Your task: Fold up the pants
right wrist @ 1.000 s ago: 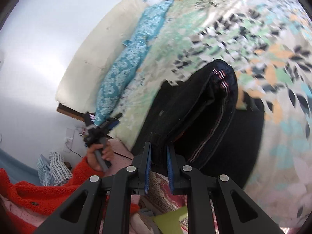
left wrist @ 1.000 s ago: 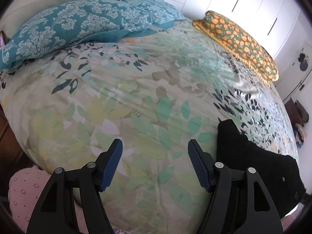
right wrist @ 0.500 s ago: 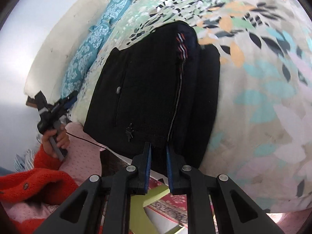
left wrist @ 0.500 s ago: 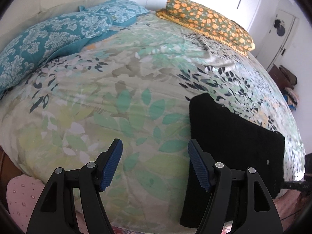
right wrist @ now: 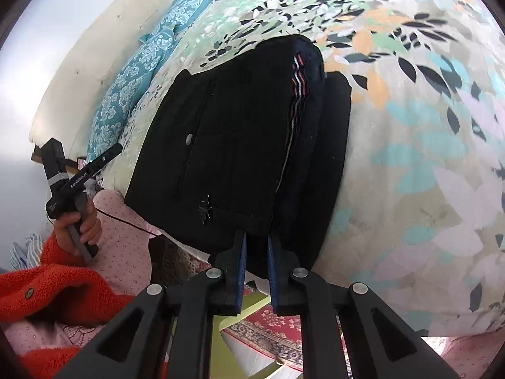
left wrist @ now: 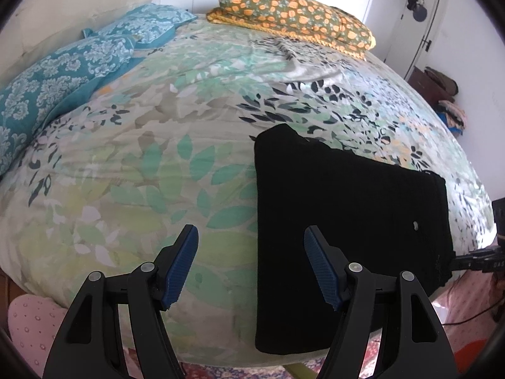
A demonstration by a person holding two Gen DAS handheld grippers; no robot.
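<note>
The black pants (left wrist: pixel 344 218) lie folded into a flat rectangle at the near edge of the bed; they also show in the right wrist view (right wrist: pixel 240 145), with a red and white striped seam on top. My left gripper (left wrist: pixel 251 265) is open and empty, hovering above the bed edge just left of the pants. My right gripper (right wrist: pixel 255 249) is shut on the near hem of the pants at the bed's edge. The left gripper also shows in the right wrist view (right wrist: pixel 79 173), held in a hand.
The bed has a leaf-print cover (left wrist: pixel 142 158). Teal pillows (left wrist: pixel 79 72) lie at the far left and a folded orange floral quilt (left wrist: pixel 293 12) at the far side. A red patterned rug (right wrist: pixel 268 325) lies below the bed edge.
My right gripper has lowered the raised pants fold flat onto the bed. The left gripper has swung right, bringing the pants into its view.
</note>
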